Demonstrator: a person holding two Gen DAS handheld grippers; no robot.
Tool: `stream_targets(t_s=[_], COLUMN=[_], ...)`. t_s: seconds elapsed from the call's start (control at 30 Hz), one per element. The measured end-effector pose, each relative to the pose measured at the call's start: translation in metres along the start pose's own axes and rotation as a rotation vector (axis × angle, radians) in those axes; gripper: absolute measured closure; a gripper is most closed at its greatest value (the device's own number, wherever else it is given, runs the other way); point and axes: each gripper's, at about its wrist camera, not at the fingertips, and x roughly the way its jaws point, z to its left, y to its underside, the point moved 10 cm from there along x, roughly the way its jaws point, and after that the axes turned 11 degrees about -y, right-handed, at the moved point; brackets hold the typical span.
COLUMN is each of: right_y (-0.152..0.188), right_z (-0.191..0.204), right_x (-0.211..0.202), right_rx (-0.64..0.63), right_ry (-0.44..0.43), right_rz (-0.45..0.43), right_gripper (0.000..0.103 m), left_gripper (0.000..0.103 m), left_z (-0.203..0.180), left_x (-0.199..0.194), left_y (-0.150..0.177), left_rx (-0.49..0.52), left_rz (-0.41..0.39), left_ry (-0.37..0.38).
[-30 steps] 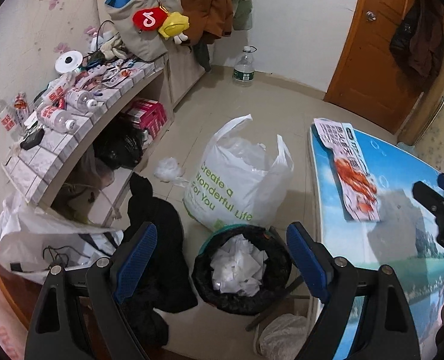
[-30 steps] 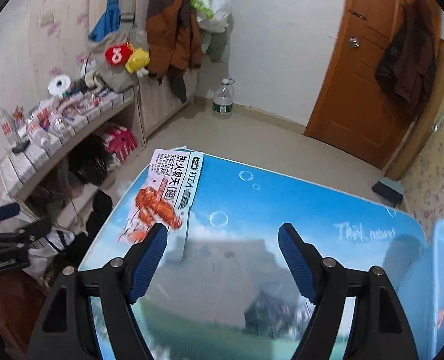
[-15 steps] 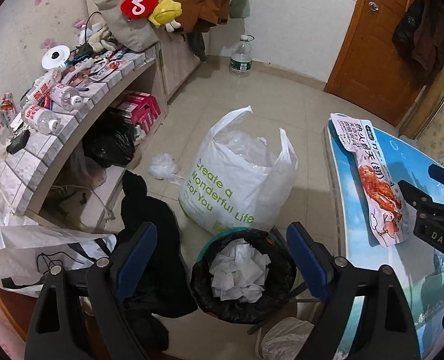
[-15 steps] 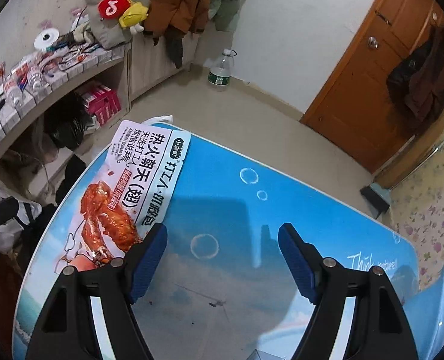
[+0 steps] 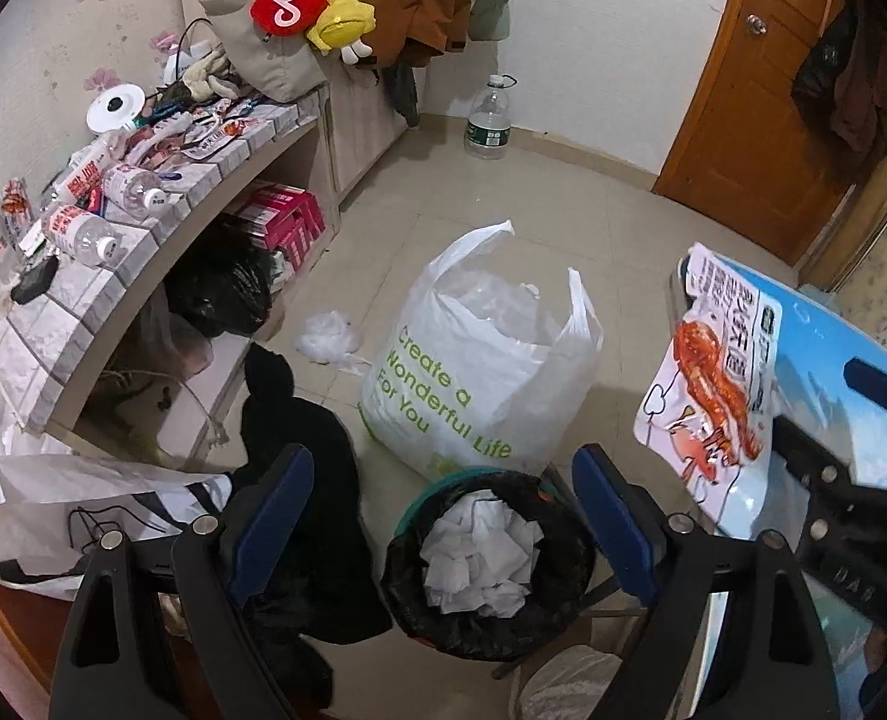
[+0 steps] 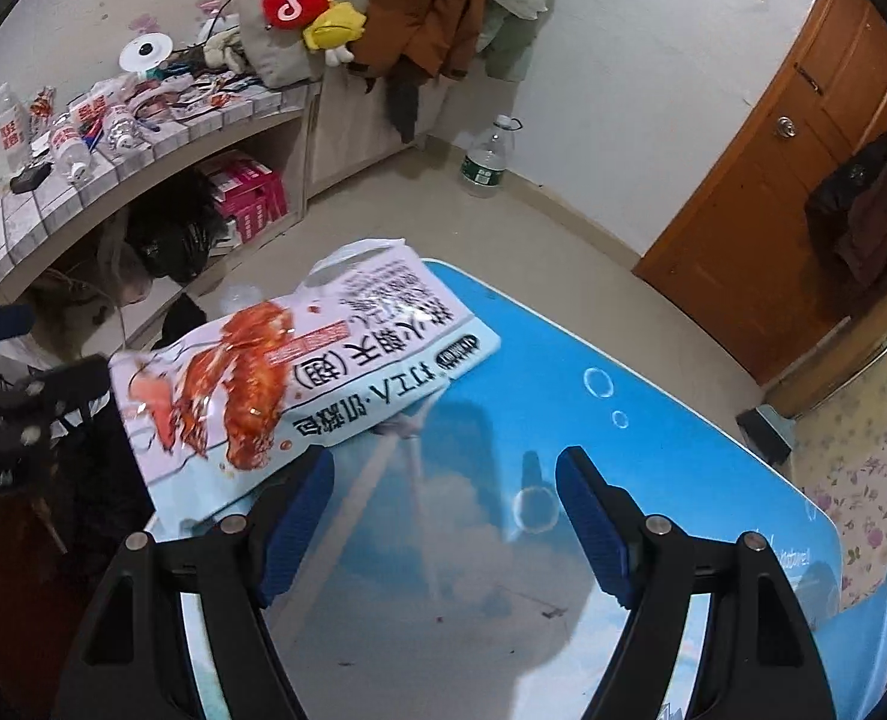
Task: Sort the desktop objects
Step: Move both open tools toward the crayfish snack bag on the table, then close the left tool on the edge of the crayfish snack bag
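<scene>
Glossy white snack packet printed with red crayfish [image 6: 281, 384] lies at the corner of the blue glass-topped table [image 6: 653, 420], overhanging its edge, right gripper [image 6: 443, 516] beside it, fingers apart and empty, while the left gripper [image 5: 443, 516], equally wide, hangs over the black-lined paper-filled bin [image 5: 485, 564].

Counter: a glossy blue top [image 6: 653, 420] printed with sky, clouds and bubbles.
On the counter: a white snack packet [image 6: 299, 384] with red crayfish art lay at its corner, overhanging the edge.
Floor: pale tiles [image 5: 563, 210] bore a lined bin [image 5: 485, 564] of crumpled paper, a white shopping bag [image 5: 479, 372] and a water bottle [image 5: 489, 120].
</scene>
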Motion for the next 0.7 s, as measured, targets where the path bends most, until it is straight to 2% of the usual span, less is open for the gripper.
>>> stream_targets(t_s=[0.23, 0.33, 0.43, 0.7], right_y=[-0.005, -0.005, -0.002, 0.006], right_z=[0.003, 0.008, 0.007, 0.0], right_x=[0.002, 0.002, -0.001, -0.005], right_rx=[-0.001, 0.003, 0.015, 0.044], right_ry=[-0.005, -0.015, -0.023, -0.035], right_rz=[0.005, 0.006, 0.004, -0.002], right_gripper=[0.025, 0.025, 0.025, 0.025], left_gripper=[0.016, 0.017, 0.017, 0.017], left_z=[0.003, -0.004, -0.015, -0.031], left_x=[-0.005, -0.011, -0.016, -0.015], left_y=[0.002, -0.001, 0.001, -0.002], left_rx=[-0.072, -0.075, -0.085, -0.074], left_rz=[0.026, 0.002, 0.012, 0.02], left_ry=[0.131, 0.145, 0.2, 0.216])
